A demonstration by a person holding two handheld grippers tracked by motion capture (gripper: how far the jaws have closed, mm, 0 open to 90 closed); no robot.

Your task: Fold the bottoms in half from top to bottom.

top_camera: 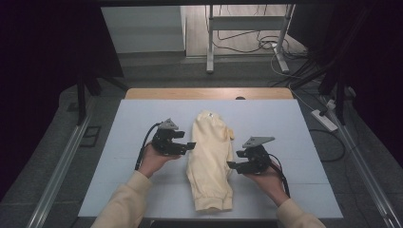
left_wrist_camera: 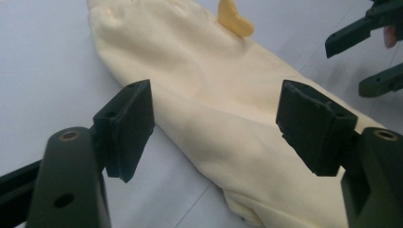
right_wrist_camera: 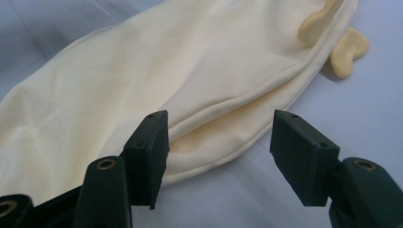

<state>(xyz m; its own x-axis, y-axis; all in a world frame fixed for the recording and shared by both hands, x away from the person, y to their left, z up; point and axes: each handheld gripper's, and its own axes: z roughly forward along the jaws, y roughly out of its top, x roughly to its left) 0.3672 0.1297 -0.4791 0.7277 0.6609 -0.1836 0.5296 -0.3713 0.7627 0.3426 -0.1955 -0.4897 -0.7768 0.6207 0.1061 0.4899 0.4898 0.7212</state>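
Observation:
A folded cream-yellow garment (top_camera: 210, 159) lies lengthwise down the middle of the white table top (top_camera: 142, 118), its ribbed hem toward the person. A darker yellow tab (top_camera: 231, 133) sticks out at its right side. My left gripper (top_camera: 189, 145) is open at the cloth's left edge, and the garment (left_wrist_camera: 228, 118) lies between its two jaws. My right gripper (top_camera: 231, 165) is open at the right edge, its jaws astride the folded rim (right_wrist_camera: 228, 128). Two yellow tabs (right_wrist_camera: 349, 50) show beyond. Neither gripper holds anything.
The white board rests on a wooden table (top_camera: 209, 93). Behind it stand metal table legs (top_camera: 209, 42) with cables (top_camera: 266, 45) on the floor, and a power strip (top_camera: 324, 119) at the right. Dark curtains close both sides. My other gripper (left_wrist_camera: 370, 52) shows far off.

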